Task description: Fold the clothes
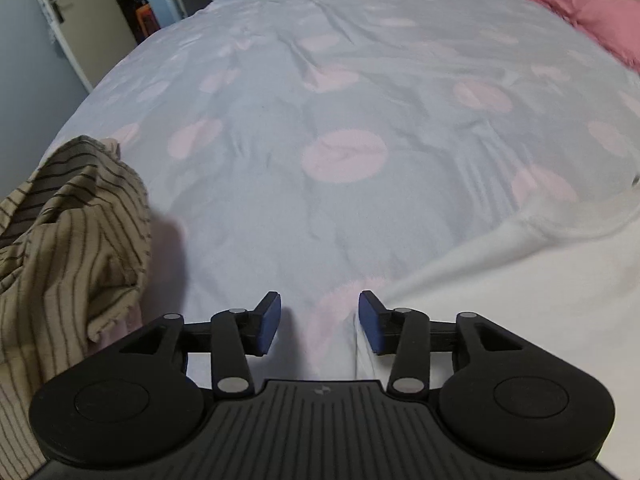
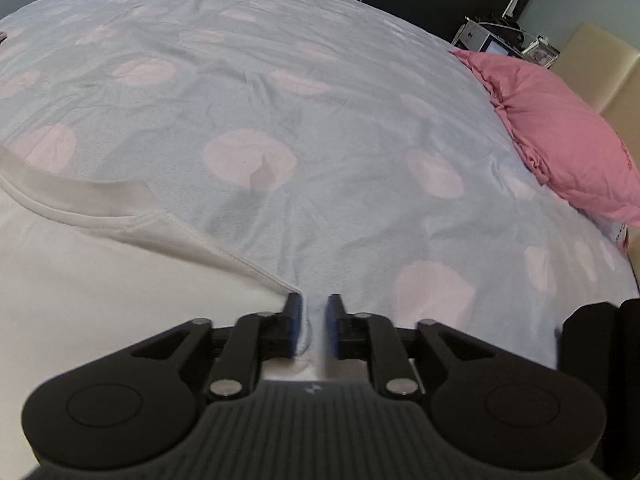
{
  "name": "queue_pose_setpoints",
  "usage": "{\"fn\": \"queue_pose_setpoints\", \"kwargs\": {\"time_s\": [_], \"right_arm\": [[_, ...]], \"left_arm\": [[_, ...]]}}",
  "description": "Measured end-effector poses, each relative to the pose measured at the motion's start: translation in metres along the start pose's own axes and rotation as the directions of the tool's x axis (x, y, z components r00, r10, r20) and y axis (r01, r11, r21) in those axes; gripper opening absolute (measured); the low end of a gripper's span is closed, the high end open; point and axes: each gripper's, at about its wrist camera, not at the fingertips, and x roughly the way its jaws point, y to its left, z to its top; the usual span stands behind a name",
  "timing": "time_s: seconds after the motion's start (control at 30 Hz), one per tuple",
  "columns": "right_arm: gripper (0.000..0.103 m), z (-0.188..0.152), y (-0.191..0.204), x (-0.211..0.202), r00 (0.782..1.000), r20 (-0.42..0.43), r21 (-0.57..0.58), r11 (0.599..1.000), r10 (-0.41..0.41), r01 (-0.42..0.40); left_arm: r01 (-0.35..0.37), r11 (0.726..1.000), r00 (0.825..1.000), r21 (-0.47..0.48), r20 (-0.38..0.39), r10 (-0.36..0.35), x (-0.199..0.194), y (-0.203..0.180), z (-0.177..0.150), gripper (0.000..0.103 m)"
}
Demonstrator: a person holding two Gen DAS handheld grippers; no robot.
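Observation:
A white garment [image 2: 100, 288] lies flat on the bed, its neckline band [image 2: 72, 192] facing away from me. My right gripper [image 2: 314, 322] stands open with a narrow gap just over the garment's right corner; a small fold of white cloth lies loose between the pads. In the left wrist view the same white garment [image 1: 520, 288] fills the lower right. My left gripper [image 1: 319, 320] is open wider at the garment's left edge, its right pad [image 1: 370, 320] above the hem and nothing pressed between the pads.
A crumpled beige striped garment [image 1: 72, 248] lies to the left of my left gripper. The bed has a grey cover with pink dots [image 1: 344, 156]. A pink pillow [image 2: 568, 140] lies at the far right. A door [image 1: 52, 8] stands beyond the bed's left side.

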Motion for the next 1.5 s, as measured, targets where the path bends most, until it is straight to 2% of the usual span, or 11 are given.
{"fn": "queue_pose_setpoints", "kwargs": {"time_s": [0.1, 0.23, 0.5, 0.73, 1.0, 1.07, 1.1, 1.13, 1.23, 1.37, 1.5], "right_arm": [[0.037, 0.001, -0.021, -0.021, 0.999, 0.032, 0.041, 0.999, 0.025, -0.026], [0.038, -0.015, -0.05, -0.065, 0.996, 0.051, 0.108, 0.991, 0.073, -0.078], [0.039, -0.086, -0.085, -0.131, 0.995, 0.0, 0.19, 0.977, 0.098, -0.096], [0.045, -0.13, -0.086, -0.146, 0.985, -0.042, 0.247, 0.957, 0.167, -0.152], [0.048, -0.134, -0.086, -0.118, 0.966, -0.048, 0.405, 0.889, 0.253, -0.212], [0.041, -0.134, -0.086, -0.107, 0.956, -0.057, 0.441, 0.867, 0.286, -0.233], [0.03, -0.133, -0.085, -0.102, 0.95, -0.062, 0.455, 0.856, 0.307, -0.246], [0.017, -0.132, -0.084, -0.099, 0.947, -0.066, 0.451, 0.856, 0.316, -0.254], [0.007, -0.123, -0.077, -0.1, 0.956, -0.071, 0.382, 0.893, 0.284, -0.237], [0.006, -0.113, -0.093, -0.107, 0.99, -0.062, 0.377, 0.922, 0.125, -0.092], [0.005, -0.113, -0.131, -0.11, 0.997, -0.077, 0.438, 0.897, -0.029, 0.061]], "left_arm": [[0.011, 0.999, 1.0, -0.049, 0.018, -0.01, -0.019, 0.012, 0.001, 0.045], [0.011, 1.0, 0.999, -0.027, 0.039, -0.01, -0.05, 0.024, -0.011, 0.047], [0.027, 0.999, 1.0, -0.028, 0.012, -0.027, -0.104, 0.058, -0.062, 0.049], [0.077, 0.982, 0.997, -0.173, -0.011, -0.08, -0.099, 0.078, -0.097, 0.054], [0.148, 0.951, 0.987, -0.27, -0.025, -0.161, -0.06, 0.07, -0.096, 0.055], [0.171, 0.94, 0.982, -0.294, -0.021, -0.185, -0.054, 0.066, -0.094, 0.054], [0.182, 0.938, 0.98, -0.295, -0.023, -0.198, -0.052, 0.064, -0.093, 0.044], [0.181, 0.94, 0.98, -0.289, -0.023, -0.195, -0.051, 0.062, -0.092, 0.028], [0.18, 0.953, 0.983, -0.244, -0.002, -0.186, -0.055, 0.058, -0.088, 0.015], [0.131, 0.957, 0.991, -0.257, 0.024, -0.129, -0.068, 0.071, -0.08, 0.008], [0.019, 0.955, 1.0, -0.295, 0.006, -0.018, -0.075, 0.099, -0.075, 0.006]]}}
